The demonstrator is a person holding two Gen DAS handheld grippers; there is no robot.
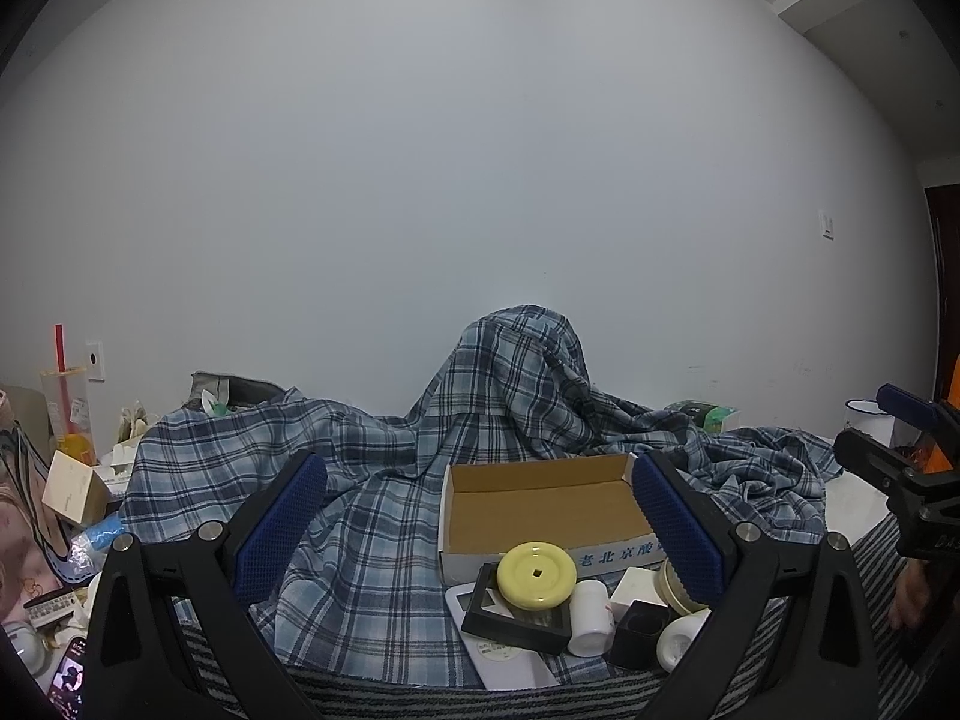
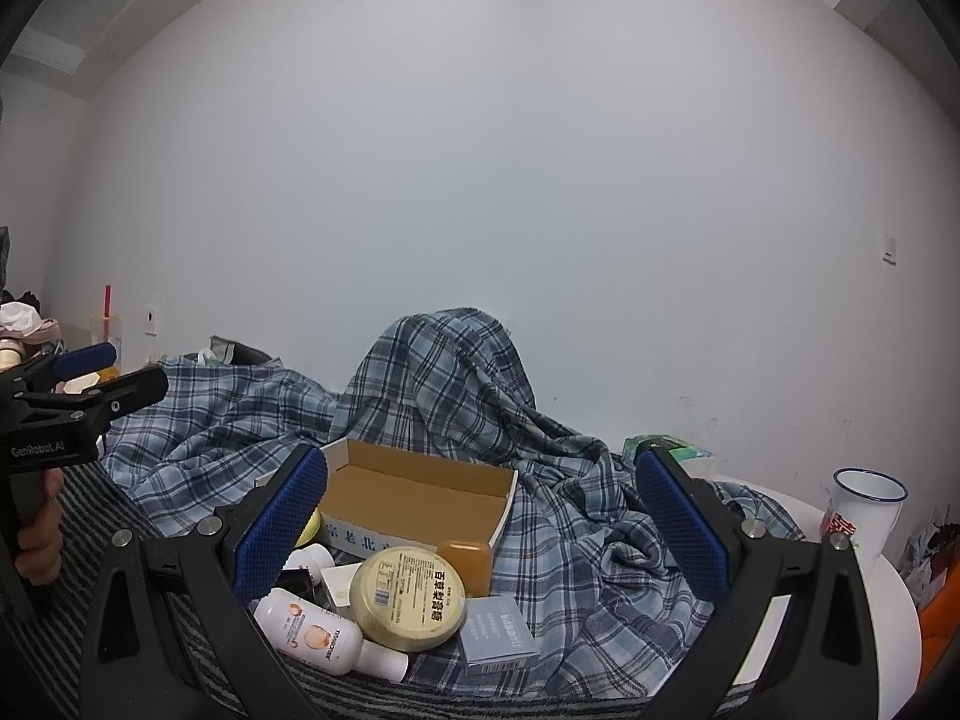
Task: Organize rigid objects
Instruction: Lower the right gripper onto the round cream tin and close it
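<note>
Clutter sits low and centre in both views, in front of the open brown cardboard box (image 1: 543, 501) on the blue plaid cloth (image 1: 372, 516). Only the left wrist view shows the yellow round lid (image 1: 536, 575) on a black square frame (image 1: 517, 611); only the right wrist view shows the round cream tin (image 2: 409, 597), a white lotion bottle (image 2: 318, 636) and a grey-blue carton (image 2: 499, 635). Both the left gripper (image 1: 479, 531) and right gripper (image 2: 480, 531) hover level with jaws spread wide, holding nothing. A hand (image 2: 39, 531) grips the left gripper's handle at that frame's left edge.

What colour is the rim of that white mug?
Dark blue, seen best in the right wrist view on the mug.
</note>
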